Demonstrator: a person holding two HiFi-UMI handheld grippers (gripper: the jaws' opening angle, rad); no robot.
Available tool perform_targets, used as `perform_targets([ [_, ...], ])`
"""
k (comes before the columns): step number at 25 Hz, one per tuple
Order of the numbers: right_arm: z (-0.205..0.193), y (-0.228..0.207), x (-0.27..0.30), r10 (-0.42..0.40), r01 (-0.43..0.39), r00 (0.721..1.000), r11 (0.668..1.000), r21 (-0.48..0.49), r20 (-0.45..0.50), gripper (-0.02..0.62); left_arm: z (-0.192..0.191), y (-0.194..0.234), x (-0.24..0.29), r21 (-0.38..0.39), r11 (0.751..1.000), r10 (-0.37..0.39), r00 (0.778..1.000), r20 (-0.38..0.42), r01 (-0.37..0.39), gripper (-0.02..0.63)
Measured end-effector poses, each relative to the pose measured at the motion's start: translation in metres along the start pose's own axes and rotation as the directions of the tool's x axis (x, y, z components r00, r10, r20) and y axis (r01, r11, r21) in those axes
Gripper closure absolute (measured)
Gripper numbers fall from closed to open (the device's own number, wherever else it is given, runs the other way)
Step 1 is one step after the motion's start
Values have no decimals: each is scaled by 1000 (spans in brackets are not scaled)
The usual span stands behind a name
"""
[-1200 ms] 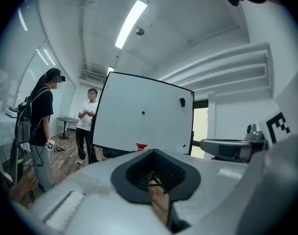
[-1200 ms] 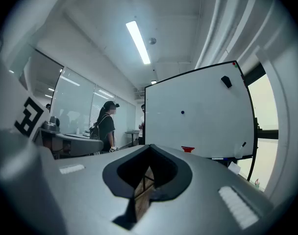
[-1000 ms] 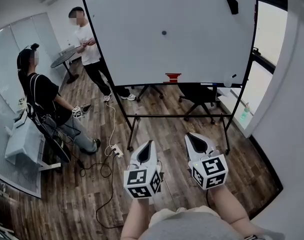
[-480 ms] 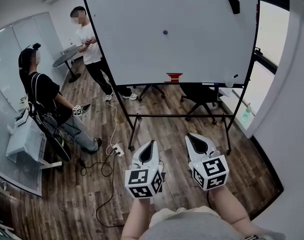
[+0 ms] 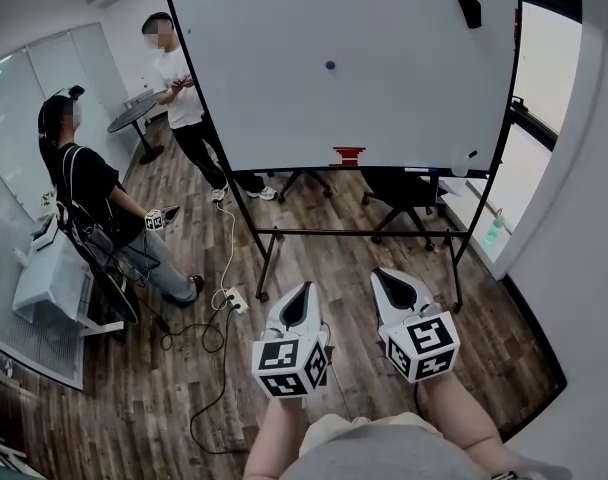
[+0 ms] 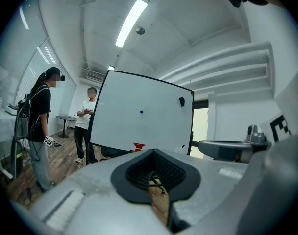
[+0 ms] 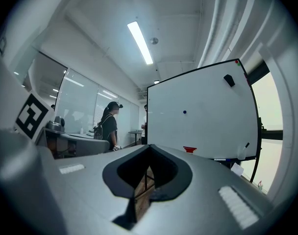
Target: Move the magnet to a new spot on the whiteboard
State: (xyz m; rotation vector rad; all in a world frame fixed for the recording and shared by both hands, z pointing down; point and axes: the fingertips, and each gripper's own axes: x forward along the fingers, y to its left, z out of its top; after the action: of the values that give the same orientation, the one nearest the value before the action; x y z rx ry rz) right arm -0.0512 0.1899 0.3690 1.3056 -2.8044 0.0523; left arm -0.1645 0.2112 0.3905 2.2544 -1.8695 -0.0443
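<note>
A small dark round magnet (image 5: 329, 66) sticks near the middle of the large whiteboard (image 5: 284, 88), which stands on a black wheeled frame across the room. It also shows as a magnet (image 6: 141, 112) in the left gripper view and as a magnet (image 7: 184, 112) in the right gripper view. My left gripper (image 5: 302, 290) and right gripper (image 5: 392, 276) hang side by side low in the head view, well short of the board. Both point toward it with jaws together and nothing between them. The left gripper (image 6: 153, 153) and right gripper (image 7: 149, 148) look the same in their own views.
A black eraser (image 5: 469, 11) clings to the board's upper right, and a red object (image 5: 348, 155) sits on its ledge. Two people stand at the left, one (image 5: 179, 88) by a round table, one (image 5: 79, 183) holding a marker cube. A power strip (image 5: 232, 301) and cable lie on the wooden floor.
</note>
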Motion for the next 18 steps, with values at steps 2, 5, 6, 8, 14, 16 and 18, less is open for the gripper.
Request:
perform_targets([
  [2, 1, -3, 1, -2, 2, 1000, 1000, 0, -2, 597, 1, 0, 1, 0, 1000, 6, 1000, 0, -6, 604],
  [5, 0, -7, 3, 0, 0, 1000, 1000, -2, -3, 597, 2, 0, 3, 0, 1000, 12, 1000, 1, -12, 604],
  [6, 0, -8, 4, 2, -2, 1000, 1000, -3, -3, 597, 1, 0, 4, 0, 1000, 15, 1000, 1, -15, 603],
  [8, -1, -9, 5, 8, -8, 1000, 1000, -2, -5, 597, 0, 0, 5, 0, 1000, 22, 1000, 0, -22, 604],
  [14, 4, -15, 12, 22, -22, 1000, 1000, 13, 6, 597, 5, -2, 16, 0, 1000, 27, 1000, 4, -27, 604],
  [16, 7, -19, 15, 24, -25, 1000, 1000, 13, 11, 597, 7, -2, 22, -1, 1000, 26, 1000, 6, -26, 603],
  [18, 8, -23, 20, 23, -23, 1000, 1000, 8, 13, 597, 9, -1, 28, 0, 1000, 25, 1000, 8, -25, 603],
])
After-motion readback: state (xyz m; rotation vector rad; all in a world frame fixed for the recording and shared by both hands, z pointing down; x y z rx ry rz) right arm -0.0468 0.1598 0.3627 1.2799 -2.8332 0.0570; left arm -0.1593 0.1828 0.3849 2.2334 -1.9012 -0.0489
